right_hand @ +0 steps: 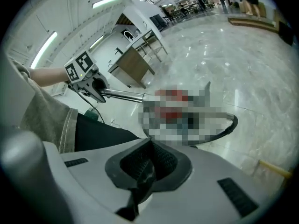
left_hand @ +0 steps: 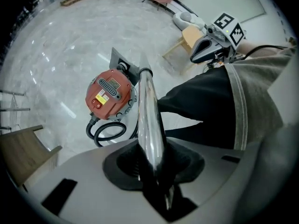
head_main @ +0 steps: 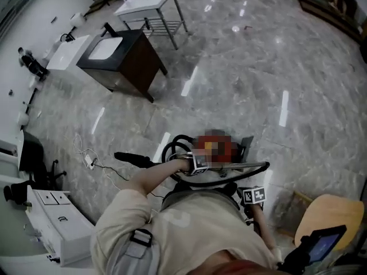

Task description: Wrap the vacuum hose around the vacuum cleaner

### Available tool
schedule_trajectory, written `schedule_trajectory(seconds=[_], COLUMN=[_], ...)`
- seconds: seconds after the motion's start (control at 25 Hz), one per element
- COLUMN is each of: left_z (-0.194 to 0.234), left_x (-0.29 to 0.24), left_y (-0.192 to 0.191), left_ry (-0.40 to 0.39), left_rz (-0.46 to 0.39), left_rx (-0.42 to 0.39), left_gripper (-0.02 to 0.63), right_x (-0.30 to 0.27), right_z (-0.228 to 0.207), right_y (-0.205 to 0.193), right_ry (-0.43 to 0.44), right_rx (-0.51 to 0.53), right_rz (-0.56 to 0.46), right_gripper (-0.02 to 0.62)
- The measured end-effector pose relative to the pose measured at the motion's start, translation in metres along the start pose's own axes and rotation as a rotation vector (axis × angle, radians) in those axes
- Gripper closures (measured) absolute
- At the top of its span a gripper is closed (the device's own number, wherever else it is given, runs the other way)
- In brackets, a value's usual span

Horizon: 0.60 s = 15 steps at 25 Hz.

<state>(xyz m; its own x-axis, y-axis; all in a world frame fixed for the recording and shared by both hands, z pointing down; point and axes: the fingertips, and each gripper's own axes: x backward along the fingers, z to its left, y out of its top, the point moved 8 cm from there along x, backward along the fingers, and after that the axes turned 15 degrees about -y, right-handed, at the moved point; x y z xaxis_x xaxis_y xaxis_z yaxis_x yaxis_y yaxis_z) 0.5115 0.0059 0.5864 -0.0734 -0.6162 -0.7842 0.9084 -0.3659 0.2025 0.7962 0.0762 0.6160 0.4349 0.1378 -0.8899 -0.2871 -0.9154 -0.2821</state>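
Head view: a person (head_main: 189, 239) stands on a grey marble floor (head_main: 241, 67), seen from above. Far left is a dark cabinet (head_main: 123, 62) with a white top, and a white table (head_main: 150, 3) stands behind it. At centre, the outstretched left arm carries the left hand-held gripper (head_main: 194, 166). Just past it sits the vacuum (left_hand: 110, 93), a round red canister on the floor in front of the person's legs. The black hose (head_main: 167, 148) loops on the floor round the vacuum's left side and curves out again on its right. Right of centre, close to the body, is the right hand-held gripper (head_main: 252, 199), and a wooden chair (head_main: 330, 216) stands at far right. Left gripper view: the jaws are part closed and clamp a shiny metal tube (left_hand: 148, 111), which runs up and away from them toward the vacuum; a coil of hose lies against the canister's near side. Right gripper view: the jaws are pressed together with nothing between them. Beyond them, at the left, the other gripper grips the tube, and hose arcs off to the right.
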Motion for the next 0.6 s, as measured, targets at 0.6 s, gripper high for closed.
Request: schedule_trajectory(seconds=[0.6], left_z=[0.075], left_x=[-0.028], left_y=[-0.163], left_ry=[-0.066], left_rz=[-0.192], left_rx=[-0.099], left_gripper=[0.485], right_x=[-0.075], right_z=[0.222], right_y=[0.053], right_ry=[-0.199], right_rx=[-0.028], right_rz=[-0.121], right_gripper=[0.591])
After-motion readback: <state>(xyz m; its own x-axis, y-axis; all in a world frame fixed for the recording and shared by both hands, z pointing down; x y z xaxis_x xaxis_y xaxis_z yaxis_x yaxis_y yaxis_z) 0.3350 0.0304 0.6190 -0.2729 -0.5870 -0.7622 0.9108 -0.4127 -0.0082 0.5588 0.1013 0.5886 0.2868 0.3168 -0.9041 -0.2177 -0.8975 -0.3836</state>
